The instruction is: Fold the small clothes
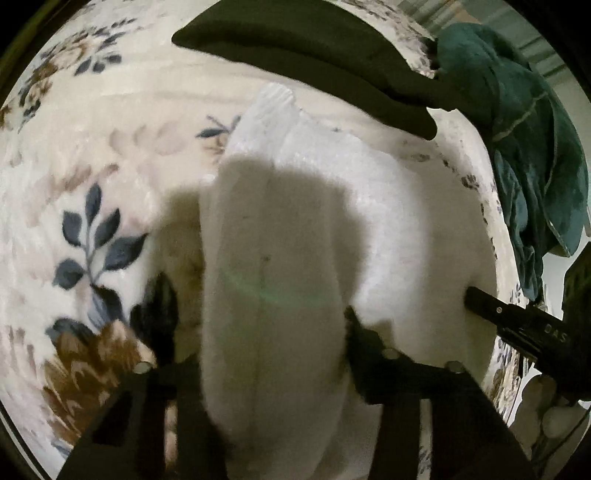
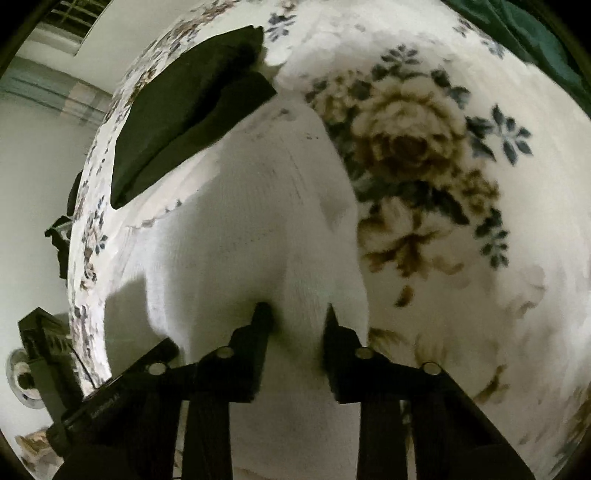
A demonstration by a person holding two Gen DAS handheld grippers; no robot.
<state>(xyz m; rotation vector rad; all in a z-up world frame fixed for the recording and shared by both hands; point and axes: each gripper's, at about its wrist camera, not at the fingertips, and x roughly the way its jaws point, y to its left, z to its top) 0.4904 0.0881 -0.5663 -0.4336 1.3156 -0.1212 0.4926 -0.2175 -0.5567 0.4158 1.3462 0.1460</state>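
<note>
A white knitted garment (image 1: 332, 177) lies on the floral blanket (image 1: 92, 147). In the left wrist view a fold of it rises between my left gripper's (image 1: 258, 306) black fingers, which close on it. The right gripper's finger (image 1: 491, 306) touches the garment's right edge. In the right wrist view the white garment (image 2: 240, 221) runs up from my right gripper (image 2: 299, 310), whose fingers pinch a ridge of it. A folded dark garment (image 1: 295, 48) lies beyond it, also in the right wrist view (image 2: 184, 122).
A teal garment (image 1: 524, 140) is heaped at the blanket's right edge; it shows at the top right in the right wrist view (image 2: 535, 33). The blanket's (image 2: 461, 147) left edge (image 2: 85, 221) drops to a pale floor, where the left gripper's body (image 2: 40, 350) shows.
</note>
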